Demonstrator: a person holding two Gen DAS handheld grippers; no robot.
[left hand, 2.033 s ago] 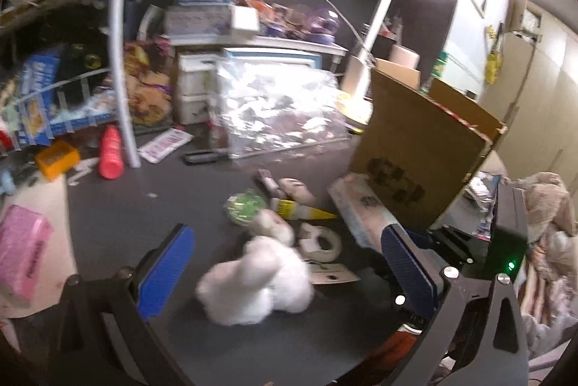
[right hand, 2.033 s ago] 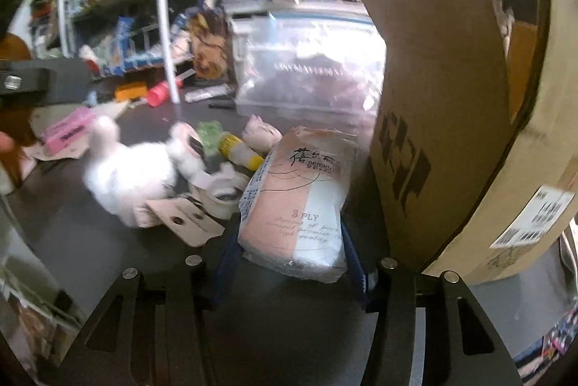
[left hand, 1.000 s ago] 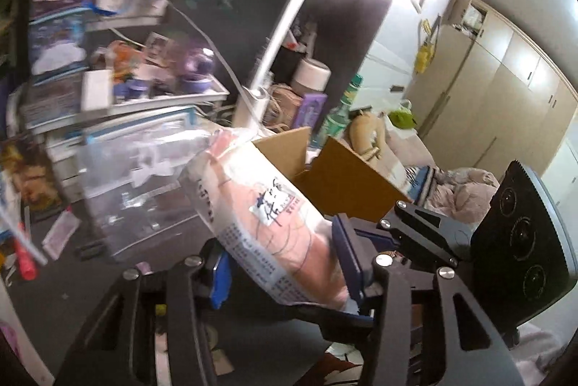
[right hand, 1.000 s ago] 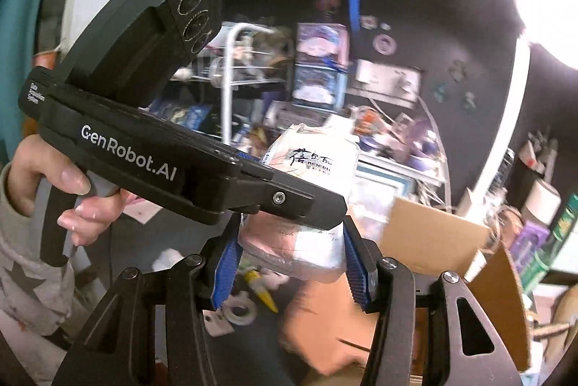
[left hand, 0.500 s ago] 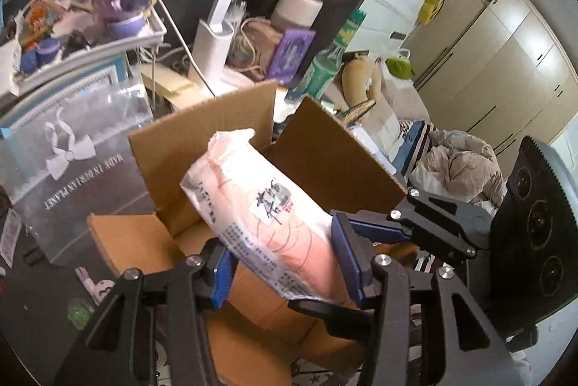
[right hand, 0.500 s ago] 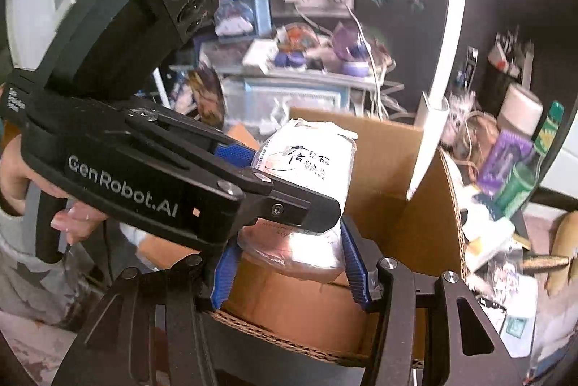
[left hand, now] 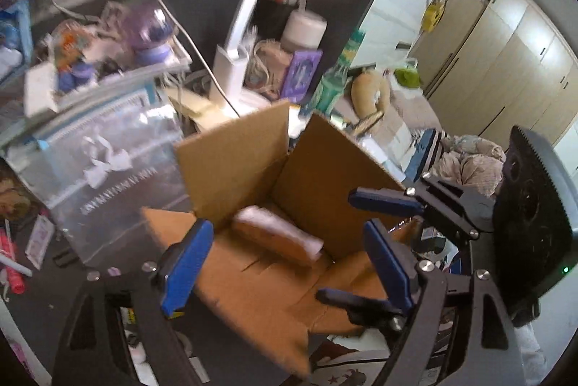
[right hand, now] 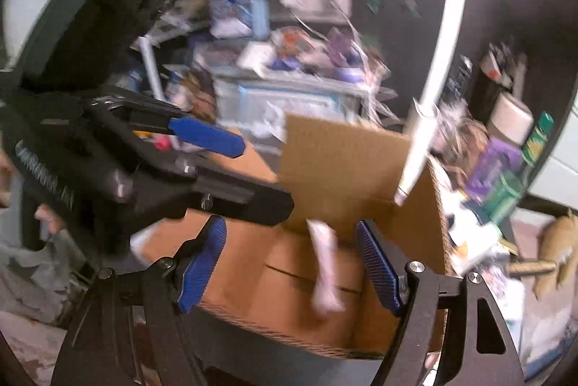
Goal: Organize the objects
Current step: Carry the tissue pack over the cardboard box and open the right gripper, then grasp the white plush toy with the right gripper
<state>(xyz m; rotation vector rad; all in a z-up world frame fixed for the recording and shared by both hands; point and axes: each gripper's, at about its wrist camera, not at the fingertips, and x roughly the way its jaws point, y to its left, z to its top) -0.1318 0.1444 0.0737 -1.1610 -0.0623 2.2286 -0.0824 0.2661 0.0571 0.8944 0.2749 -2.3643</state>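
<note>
The cardboard box (left hand: 274, 205) fills the middle of both wrist views, flaps up and open at the top, with its far flap standing toward 12 o'clock. Around it, from 9 to 11 o'clock in the left view, runs the cluttered desk (left hand: 61, 285) with a clear plastic bag (left hand: 119, 165) leaning beside the box, and a white lamp arm (left hand: 249, 10) rises at 12 o'clock.

Inside the box is the pink-and-white tissue pack (left hand: 276, 234), blurred in both views; in the right view it reads as a tilted streak (right hand: 325, 270) at about 6 o'clock of the box interior, so it may not have settled yet. It touches neither pair of tongs.

The left tongs (left hand: 289, 263) are spread wide over the box mouth, with nothing between the blue pads. The right tongs (right hand: 290, 270) are likewise spread and empty; in the left view they show at 3 o'clock (left hand: 365, 245), just beside the box.

As a judgement of progress: one item is stowed. Whatever loose things lie on the desk are mostly out of view here; only a red tube (left hand: 11, 263) and a card (left hand: 39, 241) show at 9 o'clock, so more sorting probably remains.

Half a second ago both tongs were clamped together on the pack, holding it above the box opening; now both have released and the pack is down inside. Two seconds ago it lay on the desk against the box's outer wall.
</note>
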